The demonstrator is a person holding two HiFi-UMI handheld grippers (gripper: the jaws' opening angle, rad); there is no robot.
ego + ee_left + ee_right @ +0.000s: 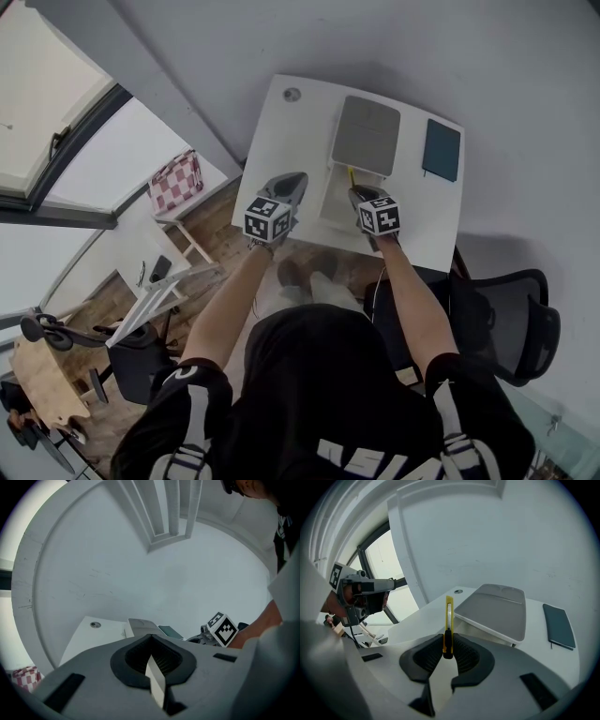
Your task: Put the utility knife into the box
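Two grippers: both held over a white worktop (pixel 281 141), lower centre of the head view.
Right gripper (pixel 448 645): fingers pinching the utility knife at its dark rear end.
Utility knife (pixel 449 616): yellow and slim, held in the air, pointing towards the box.
Left gripper (pixel 151 641): fingers pressed together, nothing between them.
Box (pixel 335 195): white, open, centre frame; grey lid (pixel 366 134) just beyond.
Handling: likely light, stiff, smooth plastic that could pivot in an end pinch; a mid-body hold seems steadier.
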